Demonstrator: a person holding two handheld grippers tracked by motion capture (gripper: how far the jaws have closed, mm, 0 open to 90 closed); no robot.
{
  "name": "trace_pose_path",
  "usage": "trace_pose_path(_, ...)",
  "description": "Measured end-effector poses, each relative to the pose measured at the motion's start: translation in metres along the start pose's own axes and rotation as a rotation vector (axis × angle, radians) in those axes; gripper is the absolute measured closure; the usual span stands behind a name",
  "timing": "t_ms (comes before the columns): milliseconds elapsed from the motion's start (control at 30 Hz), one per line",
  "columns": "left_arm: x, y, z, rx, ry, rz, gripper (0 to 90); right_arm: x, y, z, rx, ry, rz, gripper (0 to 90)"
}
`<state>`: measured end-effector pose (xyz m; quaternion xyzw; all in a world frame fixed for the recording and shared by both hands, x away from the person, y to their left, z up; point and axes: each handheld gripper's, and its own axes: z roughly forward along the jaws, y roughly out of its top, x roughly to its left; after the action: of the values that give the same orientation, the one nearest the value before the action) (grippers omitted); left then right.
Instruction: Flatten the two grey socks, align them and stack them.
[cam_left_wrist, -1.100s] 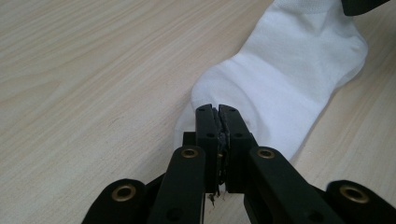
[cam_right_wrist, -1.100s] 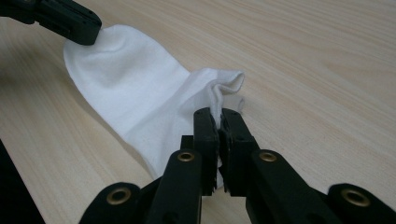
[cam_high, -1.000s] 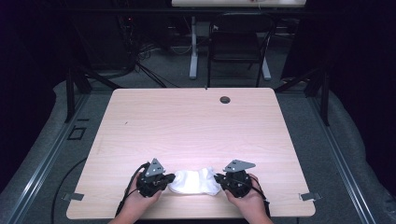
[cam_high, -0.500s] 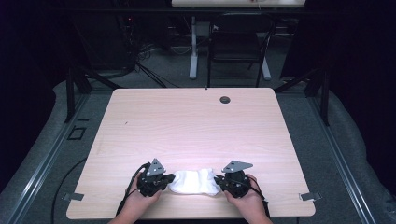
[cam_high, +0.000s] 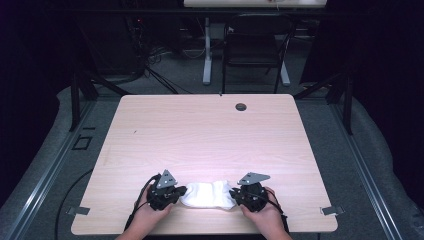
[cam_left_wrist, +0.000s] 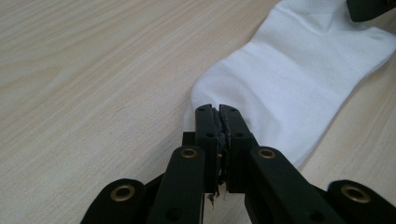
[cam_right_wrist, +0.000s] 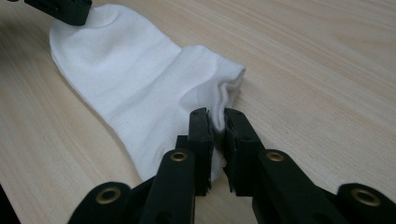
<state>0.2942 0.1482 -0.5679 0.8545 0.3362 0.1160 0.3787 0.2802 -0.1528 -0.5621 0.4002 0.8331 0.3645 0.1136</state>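
A white sock (cam_high: 207, 195) lies flat near the table's front edge between both grippers. My left gripper (cam_high: 176, 192) is shut on the sock's left end; in the left gripper view its jaws (cam_left_wrist: 218, 112) pinch the sock (cam_left_wrist: 299, 70) at its rounded tip. My right gripper (cam_high: 238, 196) is shut on the sock's right end. In the right gripper view its jaws (cam_right_wrist: 218, 116) clamp the folded cuff edge of the sock (cam_right_wrist: 135, 79). The other gripper's black tip (cam_right_wrist: 60, 9) sits on the sock's far end.
The light wood table (cam_high: 210, 140) has a round dark grommet (cam_high: 241, 106) near its back edge. A dark chair (cam_high: 252, 47) and a white desk leg (cam_high: 206, 55) stand behind the table. Black cables trail off the front left.
Both grippers and the sock stay at the front edge; the sock looks slightly more stretched between them.
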Motion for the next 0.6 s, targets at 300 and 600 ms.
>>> trace_pose_path(300,-0.004,0.007,-0.012,-0.076,-0.009,-0.002,72.1,-0.001,0.004,-0.011,-0.108,-0.038,-0.014,66.2)
trace_pose_path(600,-0.011,0.004,-0.003,-0.038,-0.037,0.021,65.9,0.014,0.009,0.005,-0.077,0.034,-0.094,62.8)
